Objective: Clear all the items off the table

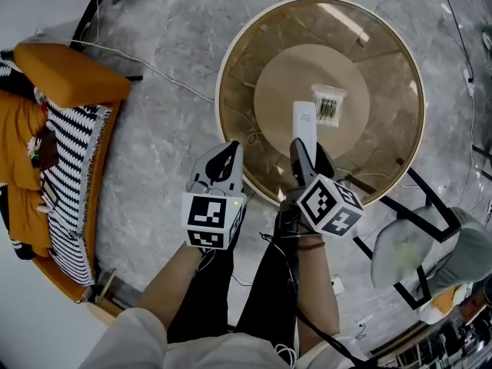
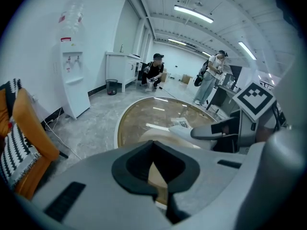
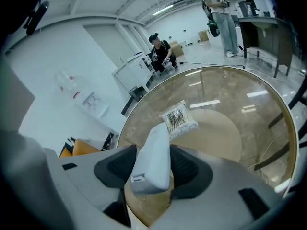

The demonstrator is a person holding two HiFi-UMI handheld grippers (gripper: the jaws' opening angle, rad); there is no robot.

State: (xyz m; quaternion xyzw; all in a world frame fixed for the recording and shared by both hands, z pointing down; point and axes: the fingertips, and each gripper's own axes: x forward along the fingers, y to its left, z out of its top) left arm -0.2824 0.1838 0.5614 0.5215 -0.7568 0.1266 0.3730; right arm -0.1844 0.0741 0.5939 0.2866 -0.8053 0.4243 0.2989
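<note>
Gripped between right gripper (image 3: pixel 152 169) fingers (image 3: pixel 189 164): white remote (image 3: pixel 152 152), held above worktop (image 1: pixel 384 68) for carrying off. Beside it, left gripper (image 2: pixel 160 176) fingers (image 2: pixel 129 164) closed together, empty. Mid-worktop, swab packet (image 1: pixel 329 104) lying, probably next.

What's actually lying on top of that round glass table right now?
A clear packet of cotton swabs lies on the glass table. The white remote beside it is clamped in the right gripper; whether its far end touches the glass cannot be seen.
</note>
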